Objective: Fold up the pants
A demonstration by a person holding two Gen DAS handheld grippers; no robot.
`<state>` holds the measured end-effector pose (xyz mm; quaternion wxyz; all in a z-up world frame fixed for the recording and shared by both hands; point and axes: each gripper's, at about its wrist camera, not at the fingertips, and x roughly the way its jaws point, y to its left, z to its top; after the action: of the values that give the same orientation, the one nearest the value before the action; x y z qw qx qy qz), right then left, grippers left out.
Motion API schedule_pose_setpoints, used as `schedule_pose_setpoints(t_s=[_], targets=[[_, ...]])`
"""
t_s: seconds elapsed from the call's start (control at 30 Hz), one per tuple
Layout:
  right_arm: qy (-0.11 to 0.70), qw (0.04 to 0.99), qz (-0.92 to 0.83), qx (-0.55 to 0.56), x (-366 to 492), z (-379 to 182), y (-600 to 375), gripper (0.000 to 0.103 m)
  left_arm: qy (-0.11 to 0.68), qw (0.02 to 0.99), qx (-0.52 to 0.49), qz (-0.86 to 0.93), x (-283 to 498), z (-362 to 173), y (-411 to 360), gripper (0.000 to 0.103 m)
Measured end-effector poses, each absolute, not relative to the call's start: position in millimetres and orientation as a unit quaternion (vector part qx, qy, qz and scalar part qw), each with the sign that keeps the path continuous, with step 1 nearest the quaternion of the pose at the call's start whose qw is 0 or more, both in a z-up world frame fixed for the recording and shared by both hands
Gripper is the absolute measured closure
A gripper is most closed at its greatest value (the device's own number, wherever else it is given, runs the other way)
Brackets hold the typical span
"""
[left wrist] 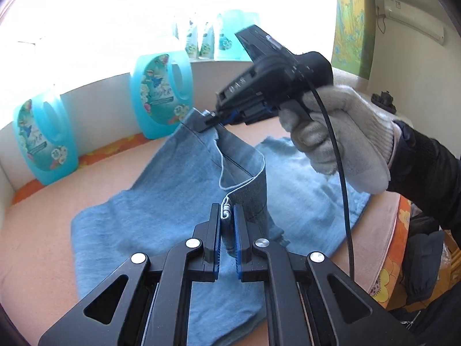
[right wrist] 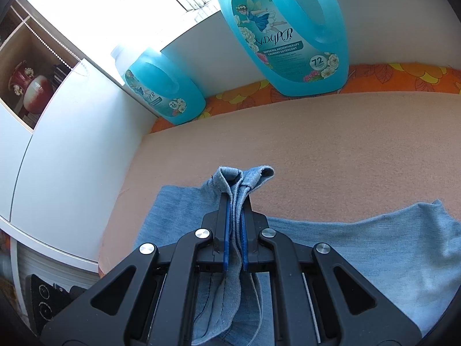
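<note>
My left black plastic two-finger gripper: blue ribbed pads, silver round screws. My right black gripper: likewise. My right hand: white knit glove, dark sleeve, black cable trailing.

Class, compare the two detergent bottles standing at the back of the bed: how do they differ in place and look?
In the right wrist view, the near detergent bottle looks large, its label readable, and stands on the orange flowered border. The far detergent bottle looks smaller, sits towards the corner, and shows a white cap. Both are blue, handled, and share one label design.
</note>
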<state>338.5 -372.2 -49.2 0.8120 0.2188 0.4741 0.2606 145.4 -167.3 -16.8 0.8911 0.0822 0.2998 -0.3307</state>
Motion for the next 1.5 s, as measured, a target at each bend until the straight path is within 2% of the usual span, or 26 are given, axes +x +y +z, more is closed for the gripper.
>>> schedule_pose_setpoints(t_s=[0.13,0.3,0.33,0.4,0.43,0.53,0.63,0.77,1.03,1.1,1.27,1.5], targets=[[0.487,0.81,0.245,0.216,347.6,-66.0,-371.2,0.096,0.281,0.9,0.085,-0.323,148.4,-0.9,-157.1,0.097],[0.516,0.793,0.222,0.236,351.3,-93.2,-383.2,0.092,0.304,0.88,0.098,-0.352,149.3,-20.4,-179.1,0.097],[0.517,0.795,0.215,0.235,346.1,-93.1,-388.7,0.088,0.307,0.877,0.099,-0.357,148.7,-23.7,-182.4,0.097],[0.504,0.808,0.197,0.234,325.3,-87.8,-405.8,0.06,0.309,0.872,0.102,-0.365,147.9,-27.1,-185.9,0.097],[0.495,0.811,0.195,0.242,310.6,-84.4,-414.4,0.056,0.309,0.871,0.103,-0.367,148.0,-28.1,-186.5,0.097],[0.489,0.804,0.2,0.271,260.7,-81.8,-433.0,0.055,0.308,0.871,0.094,-0.372,149.2,-28.0,-182.3,0.097],[0.509,0.792,0.22,0.253,218.8,-89.9,-424.7,0.055,0.306,0.871,0.091,-0.374,149.6,-27.6,-178.6,0.097],[0.524,0.781,0.256,0.223,189.9,-101.8,-398.8,0.068,0.307,0.87,0.092,-0.375,148.1,-29.8,-175.3,0.097],[0.548,0.78,0.243,0.181,189.8,-113.7,-363.8,0.068,0.304,0.871,0.096,-0.373,144.8,-27.1,-175.6,0.097],[0.543,0.788,0.241,0.161,187.3,-110.2,-356.5,0.095,0.305,0.87,0.099,-0.375,143.8,-27.4,-177.6,0.097],[0.509,0.806,0.247,0.175,170.5,-91.7,-366.9,0.102,0.304,0.864,0.104,-0.387,139.5,-25.6,-186.8,0.097],[0.473,0.829,0.241,0.174,145.2,-65.1,-390.2,0.102,0.296,0.854,0.117,-0.411,133.8,-23.8,-211.8,0.097]])
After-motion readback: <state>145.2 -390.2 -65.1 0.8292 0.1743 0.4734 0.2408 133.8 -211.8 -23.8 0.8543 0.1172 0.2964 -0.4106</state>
